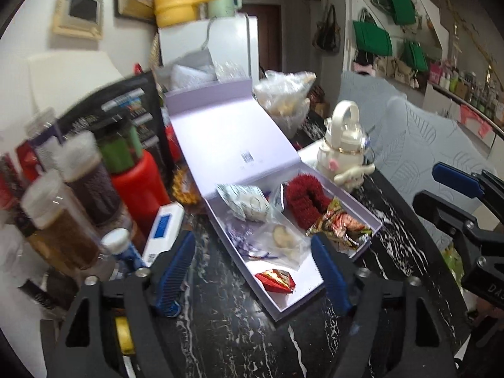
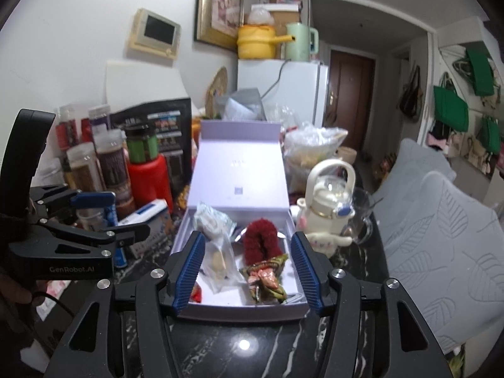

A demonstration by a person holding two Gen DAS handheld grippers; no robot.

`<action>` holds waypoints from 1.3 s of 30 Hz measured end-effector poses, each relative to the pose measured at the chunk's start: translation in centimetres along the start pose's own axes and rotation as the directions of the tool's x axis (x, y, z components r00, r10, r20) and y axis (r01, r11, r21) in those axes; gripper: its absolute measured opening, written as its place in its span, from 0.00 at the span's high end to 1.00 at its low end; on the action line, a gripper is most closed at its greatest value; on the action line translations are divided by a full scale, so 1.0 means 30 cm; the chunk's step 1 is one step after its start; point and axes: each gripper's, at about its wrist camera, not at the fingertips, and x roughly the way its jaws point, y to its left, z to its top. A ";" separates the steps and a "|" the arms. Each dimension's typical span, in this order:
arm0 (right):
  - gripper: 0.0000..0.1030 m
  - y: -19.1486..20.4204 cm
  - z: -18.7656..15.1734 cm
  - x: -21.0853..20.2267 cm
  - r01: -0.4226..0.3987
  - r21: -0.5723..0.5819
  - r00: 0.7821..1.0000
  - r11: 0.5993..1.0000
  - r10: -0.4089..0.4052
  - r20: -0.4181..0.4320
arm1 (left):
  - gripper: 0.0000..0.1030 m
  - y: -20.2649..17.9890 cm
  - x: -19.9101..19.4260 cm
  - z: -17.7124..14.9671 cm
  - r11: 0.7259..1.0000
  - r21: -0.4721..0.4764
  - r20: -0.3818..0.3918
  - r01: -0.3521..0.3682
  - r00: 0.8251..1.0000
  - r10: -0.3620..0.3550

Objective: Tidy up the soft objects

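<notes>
Both grippers, left gripper (image 1: pixel 253 271) and right gripper (image 2: pixel 249 271), hang released and empty above the lilac box (image 2: pixel 242 313). Its long axis runs straight away from the right one (the nearer), with the red fuzzy piece (image 2: pixel 261 241) and wrapped soft items lying inside.

We are reading "GenRobot.AI" in pale letters on the black body of the left tool (image 2: pixel 94 217), seen from the right wrist view. From the left wrist view we are making out only "DAS" on the black body of the right tool (image 1: pixel 458 182) at the frame's right edge. A small square code is showing on the open lid of the lilac box (image 2: pixel 238 170), too small to read
</notes>
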 end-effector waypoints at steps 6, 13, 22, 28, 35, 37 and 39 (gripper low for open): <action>0.30 0.031 0.010 -0.096 -0.002 -0.013 0.998 1.000 0.002 0.056 | 0.23 0.002 -0.112 0.002 1.000 -0.002 0.081 -0.023 0.996 0.023; 0.13 0.051 -0.009 -0.177 0.035 -0.006 0.994 0.999 -0.034 0.106 | 0.00 -0.006 -0.216 -0.020 0.999 -0.012 0.153 -0.034 0.988 0.036; 0.10 0.051 -0.080 -0.179 0.072 0.052 0.995 0.996 -0.075 0.062 | 0.00 -0.017 -0.248 -0.088 0.999 -0.024 0.177 -0.037 0.983 0.041; 0.10 0.052 -0.151 -0.161 0.081 0.065 0.996 0.995 -0.083 0.024 | 0.01 -0.026 -0.202 -0.148 0.999 -0.031 0.133 -0.027 0.991 0.031; 0.10 0.018 -0.223 -0.110 0.085 0.115 0.995 0.990 -0.079 -0.055 | 0.01 -0.038 -0.138 -0.199 0.999 -0.048 0.076 0.004 0.997 0.000; 0.10 0.010 -0.238 -0.100 0.090 0.126 0.994 0.988 -0.081 -0.072 | 0.01 -0.043 -0.125 -0.208 0.999 -0.054 0.069 0.008 0.998 -0.004; 0.10 0.003 -0.254 -0.092 0.097 0.131 0.993 0.987 -0.086 -0.085 | 0.01 -0.048 -0.112 -0.217 0.998 -0.056 0.062 0.015 0.998 -0.011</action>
